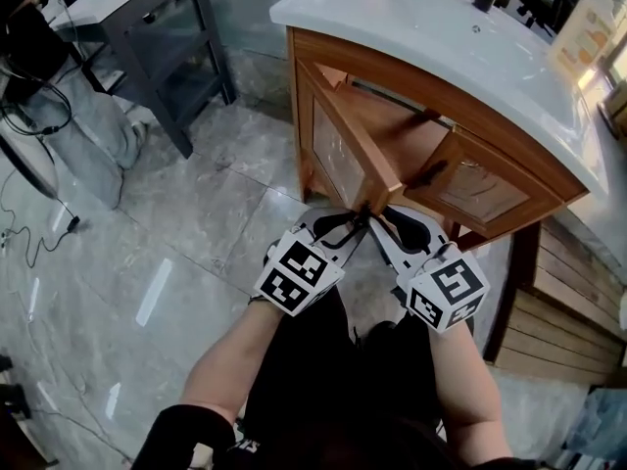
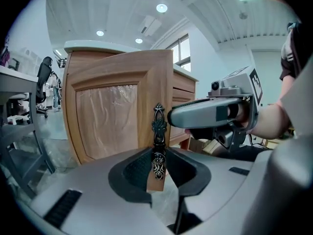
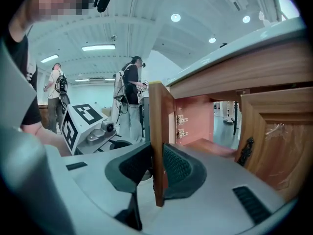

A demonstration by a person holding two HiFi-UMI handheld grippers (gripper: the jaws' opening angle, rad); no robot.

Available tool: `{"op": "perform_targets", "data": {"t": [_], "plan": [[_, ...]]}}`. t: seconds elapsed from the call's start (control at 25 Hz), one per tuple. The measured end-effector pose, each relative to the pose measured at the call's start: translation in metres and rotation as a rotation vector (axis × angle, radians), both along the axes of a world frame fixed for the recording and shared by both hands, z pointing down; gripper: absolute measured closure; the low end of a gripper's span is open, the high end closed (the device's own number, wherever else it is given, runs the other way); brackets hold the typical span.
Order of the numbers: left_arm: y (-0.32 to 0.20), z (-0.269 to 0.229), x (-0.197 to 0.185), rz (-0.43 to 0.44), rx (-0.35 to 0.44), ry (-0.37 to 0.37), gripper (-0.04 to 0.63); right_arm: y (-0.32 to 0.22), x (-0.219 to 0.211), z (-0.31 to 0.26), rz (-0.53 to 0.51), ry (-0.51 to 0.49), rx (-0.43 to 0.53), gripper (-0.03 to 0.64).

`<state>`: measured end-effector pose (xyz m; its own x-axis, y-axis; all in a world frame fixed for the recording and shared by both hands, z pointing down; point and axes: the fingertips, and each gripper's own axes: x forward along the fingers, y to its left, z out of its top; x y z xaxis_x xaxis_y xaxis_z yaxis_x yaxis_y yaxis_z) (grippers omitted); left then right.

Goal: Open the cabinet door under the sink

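The cabinet [image 1: 323,57] stands under the sink top [image 1: 441,37]. Its left door [image 1: 343,155] already stands swung well out from the frame, and the reddish inside [image 3: 195,121] is exposed.

The left gripper [image 2: 159,168] has its jaws partly apart around the door's ornate handle [image 2: 158,126]. Whether the pads press on the handle cannot be told.

The right gripper [image 3: 157,168] is clamped across the door's free edge, one pad on each face.

The opening appears largely done. What seems to remain is any further swing wanted and then release. The second door [image 1: 480,189] looks untouched.
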<state>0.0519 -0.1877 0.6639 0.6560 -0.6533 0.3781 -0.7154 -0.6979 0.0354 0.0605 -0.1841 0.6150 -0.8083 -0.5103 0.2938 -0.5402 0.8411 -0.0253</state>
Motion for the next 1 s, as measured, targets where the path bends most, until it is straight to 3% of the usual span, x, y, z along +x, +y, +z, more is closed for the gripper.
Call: {"op": "perform_targets", "data": {"t": [0.24,0.4,0.72,1.0], "plan": [[0.014,0.000,-0.023,-0.003,-0.008,0.017,0.488,0.018,-0.020,0.000,-0.041,0.005,-0.024,0.525],[0.029,0.001,-0.047,-0.025,0.004,-0.031,0.486,0.033,-0.042,0.002,-0.096,0.000,-0.040,0.528],[0.049,0.004,-0.104,-0.149,0.009,-0.024,0.469,0.052,-0.091,0.002,-0.196,-0.026,-0.057,0.534],[0.059,0.006,-0.167,-0.329,0.008,0.005,0.472,0.064,-0.146,0.005,-0.279,-0.058,-0.057,0.546]]}}
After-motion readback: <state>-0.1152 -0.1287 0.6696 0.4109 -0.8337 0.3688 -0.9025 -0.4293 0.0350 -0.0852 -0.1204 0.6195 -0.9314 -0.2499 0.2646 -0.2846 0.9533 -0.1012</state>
